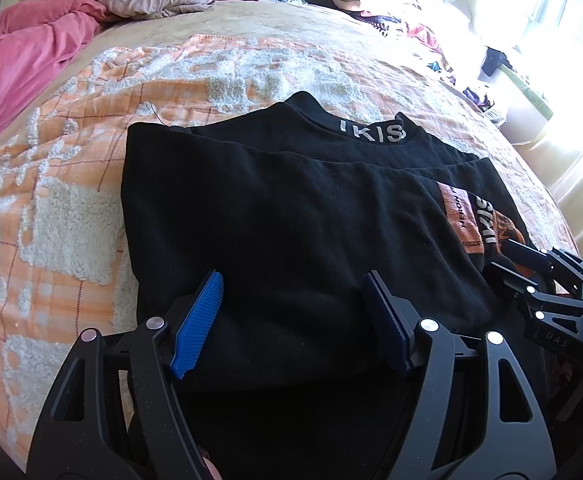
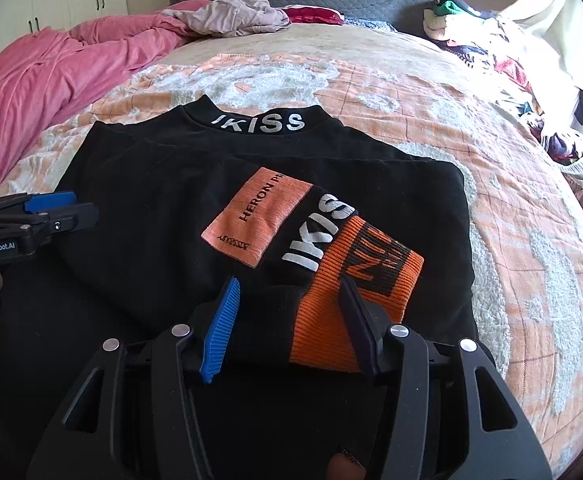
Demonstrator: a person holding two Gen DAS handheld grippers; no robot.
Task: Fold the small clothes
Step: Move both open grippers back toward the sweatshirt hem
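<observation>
Both grippers, left [image 1: 293,308] & right [image 2: 289,316], hover w/ jaws apart, nothing gripped, over black top [image 2: 163,200] lying folded on orange-white blanket [image 2: 411,96], right one above its orange cuff [image 2: 355,280].

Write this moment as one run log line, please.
step: folding | sweater: black, flat on bed | sleeve cuff: folded onto front | left claw: open | right claw: open over cuff
</observation>
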